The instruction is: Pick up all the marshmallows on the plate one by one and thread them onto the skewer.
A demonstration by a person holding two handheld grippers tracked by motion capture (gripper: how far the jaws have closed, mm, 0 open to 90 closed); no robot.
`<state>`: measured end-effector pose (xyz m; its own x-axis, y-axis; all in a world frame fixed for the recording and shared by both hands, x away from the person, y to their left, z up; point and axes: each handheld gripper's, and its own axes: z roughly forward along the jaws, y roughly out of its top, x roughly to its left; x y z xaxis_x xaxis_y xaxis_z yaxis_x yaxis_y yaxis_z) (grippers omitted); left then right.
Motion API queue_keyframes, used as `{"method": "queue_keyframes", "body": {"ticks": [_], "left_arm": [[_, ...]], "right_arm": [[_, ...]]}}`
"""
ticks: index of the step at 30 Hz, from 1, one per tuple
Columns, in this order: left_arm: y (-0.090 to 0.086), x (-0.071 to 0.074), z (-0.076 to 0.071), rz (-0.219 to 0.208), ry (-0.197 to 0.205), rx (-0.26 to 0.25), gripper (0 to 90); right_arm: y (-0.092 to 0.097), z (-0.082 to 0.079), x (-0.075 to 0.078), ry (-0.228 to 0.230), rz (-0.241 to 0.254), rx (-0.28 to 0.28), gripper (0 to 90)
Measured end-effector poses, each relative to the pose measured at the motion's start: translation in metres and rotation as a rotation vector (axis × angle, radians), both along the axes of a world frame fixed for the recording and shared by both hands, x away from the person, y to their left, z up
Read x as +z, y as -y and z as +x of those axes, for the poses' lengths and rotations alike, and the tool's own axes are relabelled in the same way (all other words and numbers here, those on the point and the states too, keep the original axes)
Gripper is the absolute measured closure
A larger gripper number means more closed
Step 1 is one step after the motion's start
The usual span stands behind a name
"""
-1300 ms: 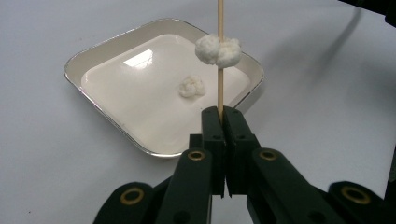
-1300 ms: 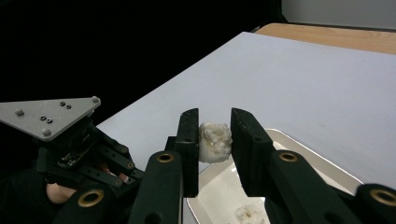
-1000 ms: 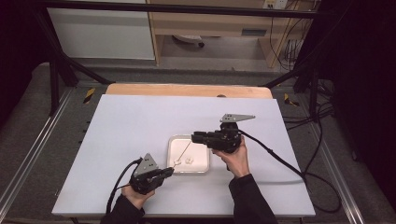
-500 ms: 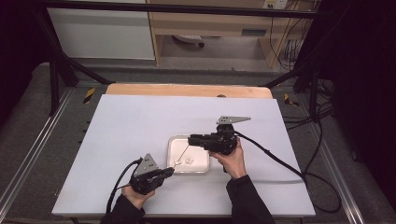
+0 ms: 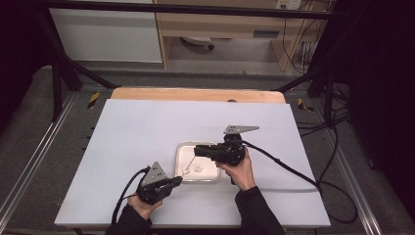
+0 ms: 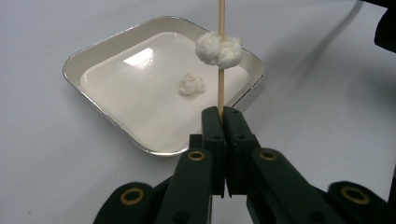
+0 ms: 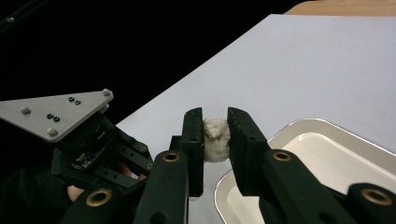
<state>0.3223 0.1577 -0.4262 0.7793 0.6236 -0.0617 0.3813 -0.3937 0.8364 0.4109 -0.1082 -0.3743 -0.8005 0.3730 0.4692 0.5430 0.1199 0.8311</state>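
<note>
We are threading white lumps onto a wooden skewer (image 6: 221, 51), and the step in hand looks like bringing the next lump to the stick's tip. The left claw (image 6: 222, 111) is shut tight on the near end of the skewer, which rises away from it over the white tray (image 6: 116, 35); one white lump (image 6: 218, 49) already sits on the stick partway up, and another loose lump (image 6: 192, 84) lies on the tray floor. The right claw (image 7: 215, 133) pinches a third lump (image 7: 215, 139) between its pads, its jaws having just been closing a little further on it. To do this well, we judge, we should keep the left claw still and the skewer steady, line the held lump's middle up with the tip, and push it along the stick's axis rather than across it (the lumps look soft, so a harder squeeze may crumble one, and a sideways shove could bend or snap the stick). In the high view the left claw (image 5: 172, 183) lies low at the near left of the surface (image 5: 147, 127), pointing right toward the tray's near left corner, the hand behind it close to the near edge. The right claw (image 5: 196, 150) hovers over the tray's far right part, held level and pointing left, with the right hand (image 5: 238, 169) under its body and the forearm running back to the near edge.
</note>
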Motion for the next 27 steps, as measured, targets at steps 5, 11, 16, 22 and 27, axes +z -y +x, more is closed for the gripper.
{"method": "queue_keyframes", "body": {"ticks": [5,11,16,22,27], "left_arm": [[0.001,-0.001,0.000,0.002,-0.002,-0.001,88.4],[0.001,0.004,-0.001,-0.025,0.013,-0.002,88.6],[0.001,0.001,0.001,-0.018,-0.002,0.008,88.5],[0.002,0.000,0.001,-0.012,-0.010,0.010,88.4],[0.001,0.000,0.002,-0.012,-0.013,0.011,88.4]], "right_arm": [[-0.002,-0.002,-0.002,-0.005,0.005,0.009,78.3],[-0.008,-0.005,-0.011,-0.024,-0.016,0.040,78.6],[-0.017,-0.009,-0.024,-0.031,-0.027,0.050,78.3],[-0.021,-0.010,-0.032,-0.035,-0.040,0.055,78.0],[-0.019,-0.012,-0.028,-0.009,-0.046,0.033,68.8]]}}
